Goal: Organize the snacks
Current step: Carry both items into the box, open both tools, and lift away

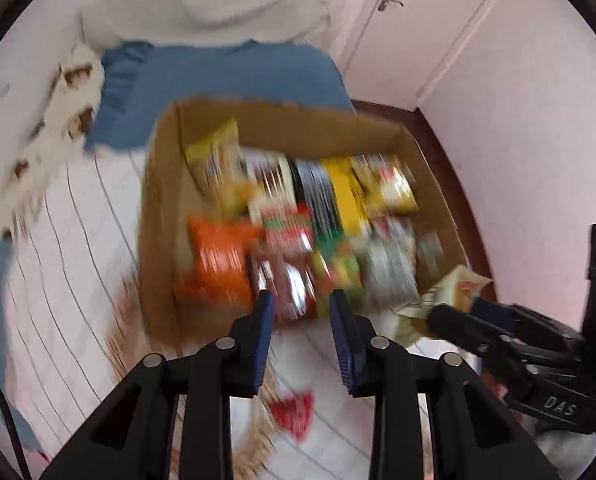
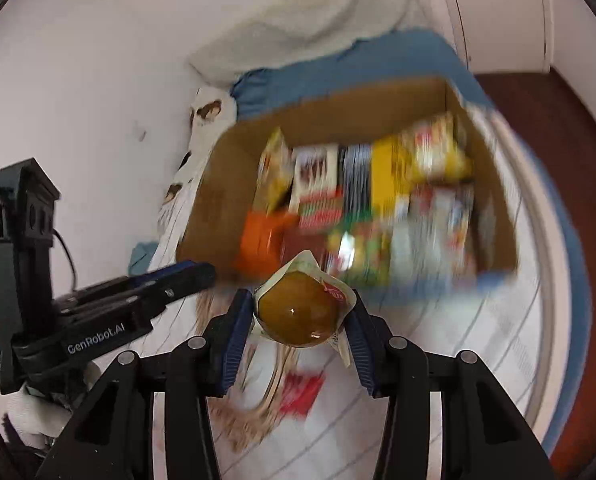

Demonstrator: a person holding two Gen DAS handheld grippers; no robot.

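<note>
A cardboard box (image 1: 166, 200) sits on the bed, filled with several snack packs, among them an orange bag (image 1: 218, 268) and a yellow pack (image 1: 390, 184). The box also shows in the right wrist view (image 2: 214, 200). My left gripper (image 1: 302, 308) is open and empty, just in front of the box's near edge. My right gripper (image 2: 300, 312) is shut on a wrapped brown bun (image 2: 298, 312) and holds it above the bed near the box's front. The bun's wrapper (image 1: 454, 292) shows at the right in the left wrist view. Both views are blurred.
The bed has a white striped sheet (image 1: 70, 264), a blue blanket (image 1: 226, 76) and a white pillow (image 1: 218, 4) behind the box. A red packet (image 1: 294, 412) lies on the sheet below the grippers. A door (image 1: 426, 12) and dark wood floor (image 2: 538, 128) lie to the right.
</note>
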